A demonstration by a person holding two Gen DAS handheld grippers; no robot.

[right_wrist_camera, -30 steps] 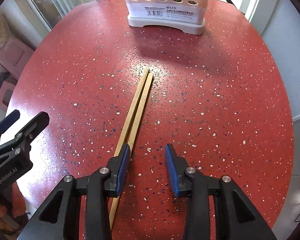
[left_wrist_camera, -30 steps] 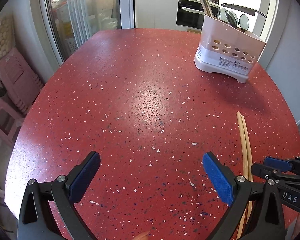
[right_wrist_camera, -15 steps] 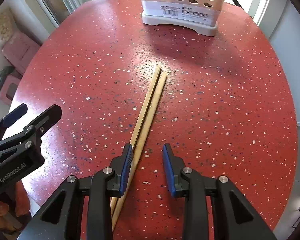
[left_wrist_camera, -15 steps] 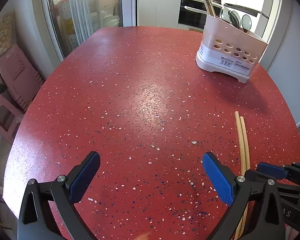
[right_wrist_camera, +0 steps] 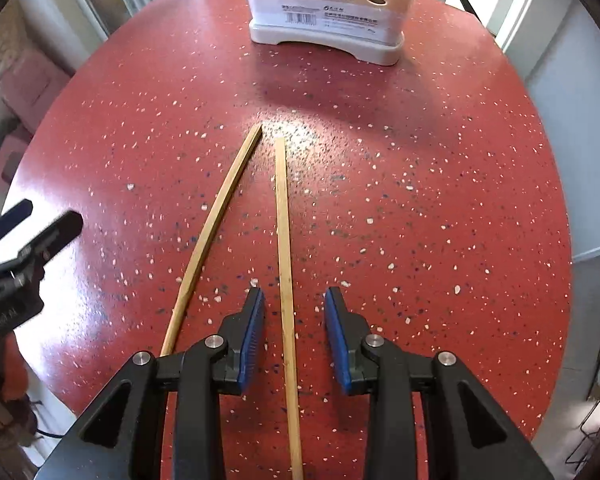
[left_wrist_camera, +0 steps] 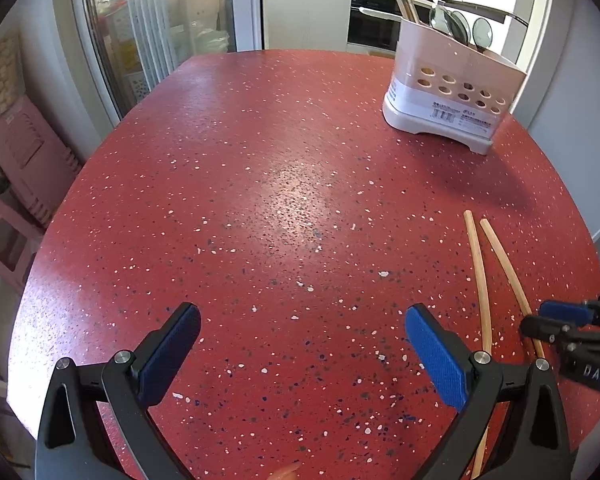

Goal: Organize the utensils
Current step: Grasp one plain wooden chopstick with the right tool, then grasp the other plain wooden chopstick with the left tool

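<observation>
Left wrist cam: we look low across the red speckled table (left_wrist_camera: 284, 184) toward the utensil holder (left_wrist_camera: 452, 100), far right. Right wrist cam: steeper, closer, facing holder (right_wrist_camera: 328, 12) head-on. Both share chopsticks (right_wrist_camera: 282, 220), holder, table.

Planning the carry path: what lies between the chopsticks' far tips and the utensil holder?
Only bare red table separates the chopsticks from the utensil holder, as the right wrist view shows.

A round red speckled table (left_wrist_camera: 260, 200) fills the view. Pink plastic stools (left_wrist_camera: 24, 168) are stacked left of it beside sliding glass doors (left_wrist_camera: 152, 28); a built-in oven (left_wrist_camera: 370, 22) stands beyond.
</observation>
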